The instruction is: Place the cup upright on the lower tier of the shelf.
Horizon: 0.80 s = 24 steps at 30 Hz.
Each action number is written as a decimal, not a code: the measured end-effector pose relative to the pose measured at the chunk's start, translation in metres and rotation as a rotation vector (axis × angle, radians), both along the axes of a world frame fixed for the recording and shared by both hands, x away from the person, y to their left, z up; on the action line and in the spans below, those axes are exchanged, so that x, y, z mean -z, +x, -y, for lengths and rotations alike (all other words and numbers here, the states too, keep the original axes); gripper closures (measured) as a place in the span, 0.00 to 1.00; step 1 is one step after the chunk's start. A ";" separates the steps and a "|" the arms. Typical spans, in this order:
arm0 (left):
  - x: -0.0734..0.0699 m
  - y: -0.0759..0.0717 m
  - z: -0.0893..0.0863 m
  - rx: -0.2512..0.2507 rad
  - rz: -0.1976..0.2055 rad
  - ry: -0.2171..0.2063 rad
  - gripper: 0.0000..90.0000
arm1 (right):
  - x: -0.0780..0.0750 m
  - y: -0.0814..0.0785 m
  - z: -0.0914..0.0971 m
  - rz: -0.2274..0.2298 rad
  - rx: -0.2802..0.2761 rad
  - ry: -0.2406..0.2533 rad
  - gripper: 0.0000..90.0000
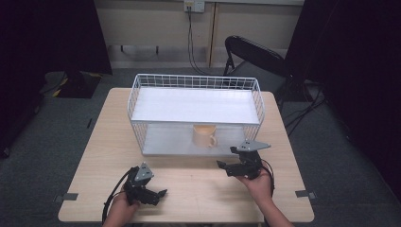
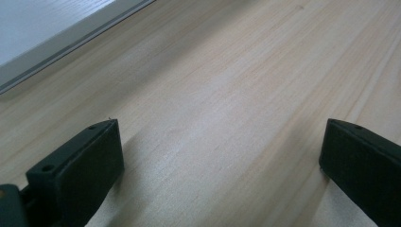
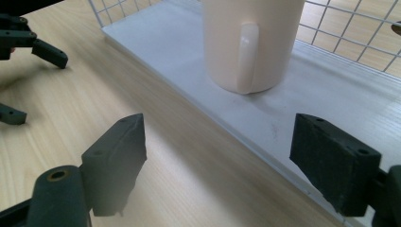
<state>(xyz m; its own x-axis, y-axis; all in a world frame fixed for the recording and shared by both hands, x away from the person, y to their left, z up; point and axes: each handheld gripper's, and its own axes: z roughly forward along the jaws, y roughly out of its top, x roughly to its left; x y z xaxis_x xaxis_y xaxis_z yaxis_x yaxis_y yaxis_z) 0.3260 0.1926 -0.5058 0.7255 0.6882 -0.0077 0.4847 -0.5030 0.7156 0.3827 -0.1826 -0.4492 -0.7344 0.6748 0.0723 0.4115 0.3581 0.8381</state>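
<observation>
A smooth cream mug (image 1: pixel 204 135) with a loop handle stands on the lower white board of a white wire rack (image 1: pixel 137 90) near the bench's (image 1: pixel 94 156) far edge. The right claw (image 1: pixel 234 161), wide open and empty, hovers just before it. The left claw (image 1: pixel 158 195) gapes empty over pale woodgrain near the front edge. Grey carpet surrounds.

Left gripper (image 1: pixel 161 194) and right gripper (image 1: pixel 226 166) (both) gape wide

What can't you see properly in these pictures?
- Inside of the mug: high view, hidden under the rack's upper shelf.
- Top of the mug: right gripper view, cut off by the top edge.
- Rest of the rack: left gripper view, only a corner of its white base shows at the edge.
</observation>
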 end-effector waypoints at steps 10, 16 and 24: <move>0.000 0.000 0.000 -0.001 -0.001 -0.001 0.00 | 0.003 -0.008 0.014 -0.002 -0.021 -0.013 0.19; 0.000 0.000 0.000 0.000 -0.001 0.000 0.00 | 0.006 -0.012 0.024 -0.002 -0.021 -0.019 0.19; 0.000 0.000 0.000 0.000 -0.001 -0.001 0.00 | 0.009 -0.017 0.040 -0.009 -0.022 -0.026 0.19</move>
